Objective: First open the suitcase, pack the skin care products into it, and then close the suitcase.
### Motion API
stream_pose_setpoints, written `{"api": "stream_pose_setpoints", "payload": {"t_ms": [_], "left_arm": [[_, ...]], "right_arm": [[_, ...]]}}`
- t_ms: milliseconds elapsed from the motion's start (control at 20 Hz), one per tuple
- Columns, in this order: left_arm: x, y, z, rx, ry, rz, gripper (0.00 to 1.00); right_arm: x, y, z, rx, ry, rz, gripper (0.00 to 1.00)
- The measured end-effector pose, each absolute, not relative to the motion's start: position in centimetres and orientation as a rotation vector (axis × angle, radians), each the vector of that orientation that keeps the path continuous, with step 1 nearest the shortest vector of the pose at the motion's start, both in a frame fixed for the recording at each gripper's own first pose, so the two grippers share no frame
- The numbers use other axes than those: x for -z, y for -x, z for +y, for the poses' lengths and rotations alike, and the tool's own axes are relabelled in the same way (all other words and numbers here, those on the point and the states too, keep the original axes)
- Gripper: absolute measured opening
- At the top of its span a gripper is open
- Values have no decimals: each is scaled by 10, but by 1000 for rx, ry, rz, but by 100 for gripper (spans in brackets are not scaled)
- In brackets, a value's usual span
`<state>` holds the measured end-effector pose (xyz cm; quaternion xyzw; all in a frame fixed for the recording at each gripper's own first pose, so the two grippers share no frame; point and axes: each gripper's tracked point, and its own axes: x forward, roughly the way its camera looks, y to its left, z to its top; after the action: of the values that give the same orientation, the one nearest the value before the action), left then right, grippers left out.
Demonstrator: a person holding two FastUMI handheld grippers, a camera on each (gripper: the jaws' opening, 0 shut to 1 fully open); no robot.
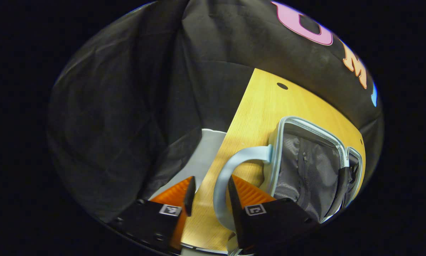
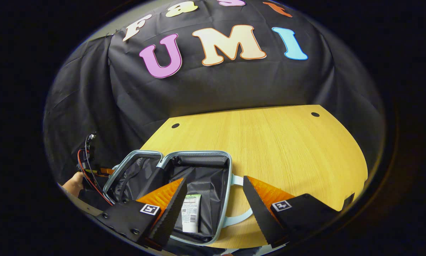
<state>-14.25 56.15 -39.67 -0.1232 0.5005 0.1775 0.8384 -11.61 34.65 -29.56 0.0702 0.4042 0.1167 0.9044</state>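
Observation:
The light blue suitcase [image 2: 228, 185] lies open on the wooden table [image 2: 270, 142], its two halves lined in dark grey. A white skin care tube [image 2: 191, 213] rests in the right half. My right gripper [image 2: 214, 181] hovers open over that half, nothing between its orange fingers. In the left gripper view the suitcase [image 1: 305, 124] is seen from its side, with its pale blue handle [image 1: 222, 174] looping out toward me. My left gripper [image 1: 211, 186] is open, and the handle runs through the gap beside the right finger. The left gripper [image 2: 88, 167] and the hand holding it sit left of the suitcase.
Small round holes mark the table [image 1: 270, 103] near its far edge [image 2: 175, 125] [image 2: 315, 114]. The table's left edge drops to grey floor [image 1: 206, 153]. Bare wood stretches right of and behind the suitcase. Black cloth walls close in behind.

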Motion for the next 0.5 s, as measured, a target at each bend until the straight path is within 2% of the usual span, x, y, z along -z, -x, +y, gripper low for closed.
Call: {"api": "stream_pose_setpoints", "payload": {"t_ms": [150, 350, 500], "left_arm": [[386, 137, 552, -366, 260, 1030, 9], [349, 134, 547, -340, 172, 985, 1], [297, 128, 539, -326, 148, 914, 1]], "right_arm": [[290, 111, 342, -247, -138, 808, 98], [281, 103, 333, -255, -136, 771, 98], [272, 97, 326, -262, -143, 729, 98]]}}
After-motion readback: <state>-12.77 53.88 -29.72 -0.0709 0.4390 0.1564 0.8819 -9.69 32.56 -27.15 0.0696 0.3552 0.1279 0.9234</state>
